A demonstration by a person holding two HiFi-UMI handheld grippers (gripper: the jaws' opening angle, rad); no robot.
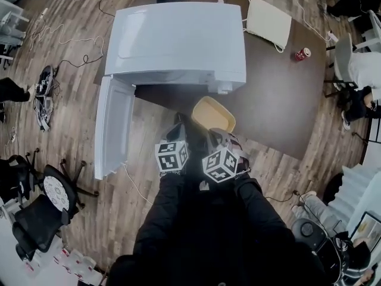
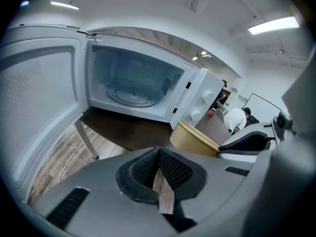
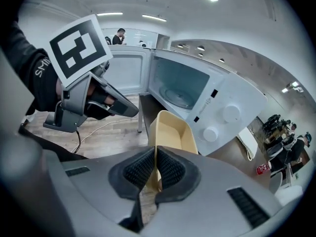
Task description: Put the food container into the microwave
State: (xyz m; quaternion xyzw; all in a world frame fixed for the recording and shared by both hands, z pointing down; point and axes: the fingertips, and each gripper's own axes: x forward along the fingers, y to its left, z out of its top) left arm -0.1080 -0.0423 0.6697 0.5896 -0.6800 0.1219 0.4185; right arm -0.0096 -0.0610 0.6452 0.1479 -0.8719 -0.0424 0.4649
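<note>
Right gripper (image 3: 155, 157) is clamped on the near wall of the tan food container (image 3: 170, 130). The left gripper (image 2: 159, 154) has its jaws together on nothing and sits just beside the right one. Microwave (image 1: 178, 40) stands on the dark table (image 1: 274, 100), with its door (image 1: 113, 127) swung wide open to the left and only the glass turntable (image 2: 131, 95) inside. The container sticks out ahead of the right jaws, upright, open-topped and apparently empty. It is over the table's front edge, just in front of the microwave's right end by the knobs, not square to the opening. Whether it touches the table I cannot tell. Step in hand, as I judge it: carrying, with the container gripped but not yet inside. The next move calls for shifting left to line up with the opening. Then push forward and lower onto the turntable, level and clear of frame and door. Red can (image 1: 303, 53) is well apart at the far right.
</note>
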